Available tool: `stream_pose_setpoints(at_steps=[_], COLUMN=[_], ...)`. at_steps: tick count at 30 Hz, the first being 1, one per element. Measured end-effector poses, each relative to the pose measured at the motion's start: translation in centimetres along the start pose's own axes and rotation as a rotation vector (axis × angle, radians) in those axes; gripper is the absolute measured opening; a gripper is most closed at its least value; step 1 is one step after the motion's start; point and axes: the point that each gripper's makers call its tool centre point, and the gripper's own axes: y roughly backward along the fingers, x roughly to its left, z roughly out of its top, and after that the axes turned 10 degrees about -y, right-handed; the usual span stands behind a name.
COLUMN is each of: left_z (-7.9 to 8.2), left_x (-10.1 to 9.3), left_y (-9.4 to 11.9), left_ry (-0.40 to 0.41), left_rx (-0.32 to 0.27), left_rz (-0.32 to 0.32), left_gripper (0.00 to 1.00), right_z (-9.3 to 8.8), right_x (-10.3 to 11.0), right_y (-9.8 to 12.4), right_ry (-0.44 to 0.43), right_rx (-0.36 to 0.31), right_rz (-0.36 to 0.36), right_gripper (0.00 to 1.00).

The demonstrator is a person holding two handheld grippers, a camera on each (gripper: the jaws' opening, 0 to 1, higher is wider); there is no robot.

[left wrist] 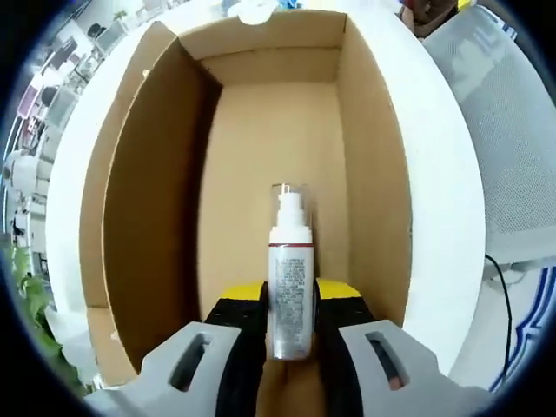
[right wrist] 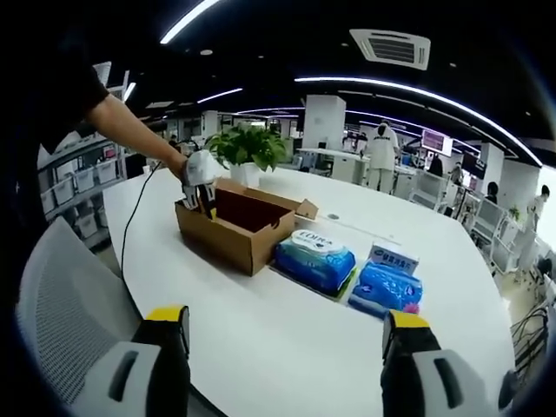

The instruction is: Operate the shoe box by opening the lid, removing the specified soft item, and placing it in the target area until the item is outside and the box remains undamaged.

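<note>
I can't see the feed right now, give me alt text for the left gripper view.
The left gripper, with yellow-tipped black jaws, is shut on a white pump bottle with a clear cap inside an open brown cardboard box. The bottle points towards the box's far wall. The box stands on a white table.

The cardboard box [left wrist: 287, 104] stands open at the top, its four brown walls closing in a bare floor ahead of the spray bottle [left wrist: 290, 287], so entry is from above. Around it, in the right gripper view, the white worktop [right wrist: 287, 339] lies free in front of the right gripper [right wrist: 287, 347]. Just beside the box sit two blue wipe packs [right wrist: 314, 259] [right wrist: 387, 283]. A potted plant [right wrist: 247, 149] stands behind the box, and a grey mesh chair [right wrist: 65, 295] crowds the worktop's near left edge.
</note>
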Motion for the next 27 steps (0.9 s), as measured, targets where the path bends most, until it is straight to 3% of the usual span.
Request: stream_pose_setpoints(at_steps=[8,12,27], left_z=[1.4,2.9,7.1], left_x=[0.7,1.0,-0.9], left_y=[2.5,4.0,8.1], left_ry=[-0.009,-0.002,-0.069], left_rx=[-0.037,-0.088,-0.200], left_rz=[0.051,0.095,0.170], left_gripper=[0.18,0.18,0.18], right_z=[1.3,1.9,4.5], right_x=[1.2,2.0,4.7], right_y=[-0.2,-0.3,-0.4], right_ry=[0.034,0.050,0.156], right_rx=[-0.048,-0.063,-0.127], right_rz=[0.053,0.092,0.193], right_gripper=[0.87,0.84,0.71])
